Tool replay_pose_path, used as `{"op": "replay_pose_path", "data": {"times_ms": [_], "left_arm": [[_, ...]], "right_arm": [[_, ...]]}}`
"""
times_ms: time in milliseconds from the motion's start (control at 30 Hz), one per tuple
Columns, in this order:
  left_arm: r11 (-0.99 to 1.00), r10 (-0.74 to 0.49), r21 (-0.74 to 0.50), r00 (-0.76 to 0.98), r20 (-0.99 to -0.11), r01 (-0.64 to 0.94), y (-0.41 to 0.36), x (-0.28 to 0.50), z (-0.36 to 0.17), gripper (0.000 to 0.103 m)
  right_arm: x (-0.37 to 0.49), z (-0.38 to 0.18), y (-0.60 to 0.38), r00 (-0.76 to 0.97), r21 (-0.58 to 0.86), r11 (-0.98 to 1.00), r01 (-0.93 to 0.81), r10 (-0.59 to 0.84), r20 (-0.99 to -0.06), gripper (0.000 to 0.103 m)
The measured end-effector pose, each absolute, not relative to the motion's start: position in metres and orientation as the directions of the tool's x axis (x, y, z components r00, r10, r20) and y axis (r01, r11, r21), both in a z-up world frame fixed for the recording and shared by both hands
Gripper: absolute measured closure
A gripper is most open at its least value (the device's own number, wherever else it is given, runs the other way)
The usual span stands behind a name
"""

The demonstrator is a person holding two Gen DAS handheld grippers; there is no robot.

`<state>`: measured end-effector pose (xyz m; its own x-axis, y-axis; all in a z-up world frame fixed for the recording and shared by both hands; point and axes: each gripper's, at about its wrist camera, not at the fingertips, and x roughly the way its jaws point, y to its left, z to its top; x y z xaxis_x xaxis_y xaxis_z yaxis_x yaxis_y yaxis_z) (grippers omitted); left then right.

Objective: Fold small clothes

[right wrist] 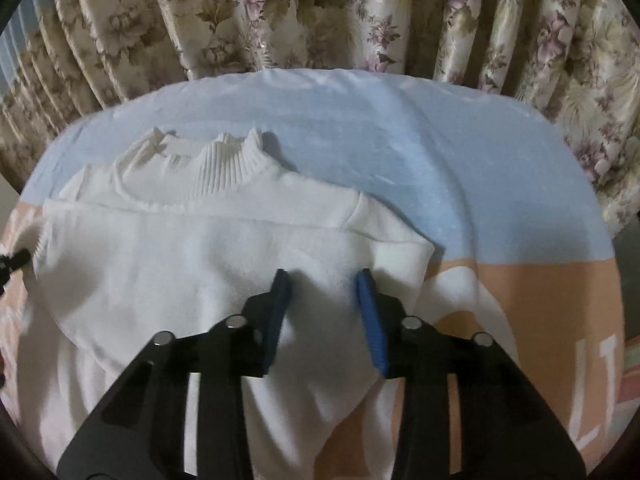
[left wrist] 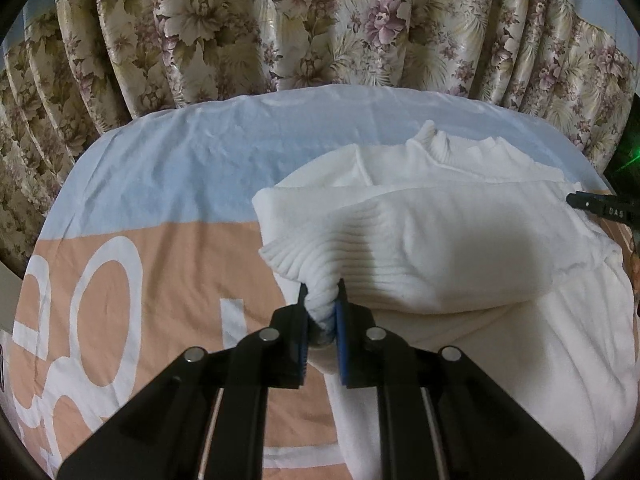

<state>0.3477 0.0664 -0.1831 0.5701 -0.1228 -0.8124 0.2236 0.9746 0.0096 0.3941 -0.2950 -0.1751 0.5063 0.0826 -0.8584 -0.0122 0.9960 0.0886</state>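
While one white sweater (left wrist: 460, 240) lies on the bedsheet (left wrist: 160, 168), the left gripper (left wrist: 322, 312) clamps its ribbed cuff (left wrist: 316, 276). Seen from the right wrist, the right gripper (right wrist: 324, 284) hangs over the sweater, jaws apart, holding nothing.

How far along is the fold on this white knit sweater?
Done: one sleeve of the white knit sweater lies folded across its body. In hand: the left gripper pinches the ribbed cuff; the right gripper stands open above the fabric. Left: folding the body; the ribbed collar is uncovered.
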Motion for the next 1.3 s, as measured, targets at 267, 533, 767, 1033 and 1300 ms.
{"op": "replay_pose_path", "data": {"times_ms": [267,533,767,1033,1300], "left_arm": [[0.966,-0.188,-0.049,0.554,-0.811,0.255,0.069,0.345,-0.17,0.087],[0.99,-0.052,0.036,0.577,-0.815,0.139,0.105,0.334,-0.168,0.033],[0.981,-0.145,-0.034,0.598,-0.789,0.192,0.081,0.349,-0.141,0.033],[0.948,-0.226,-0.079,0.481,-0.847,0.307,0.019,0.385,-0.184,0.045],[0.953,-0.231,-0.099,0.477,-0.848,0.286,0.047,0.388,-0.188,0.069]], "right_arm": [[0.39,-0.162,-0.321,0.601,0.176,0.984,0.021,0.128,-0.789,0.096],[0.39,-0.161,-0.327,0.587,0.201,0.98,-0.003,0.165,-0.792,0.091],[0.361,-0.132,-0.31,0.626,0.173,0.984,-0.034,0.156,-0.764,0.089],[0.334,-0.149,-0.259,0.567,0.072,0.986,-0.148,0.144,-0.811,0.089],[0.3,-0.175,-0.268,0.556,-0.02,0.985,-0.171,0.08,-0.828,0.096]]}}
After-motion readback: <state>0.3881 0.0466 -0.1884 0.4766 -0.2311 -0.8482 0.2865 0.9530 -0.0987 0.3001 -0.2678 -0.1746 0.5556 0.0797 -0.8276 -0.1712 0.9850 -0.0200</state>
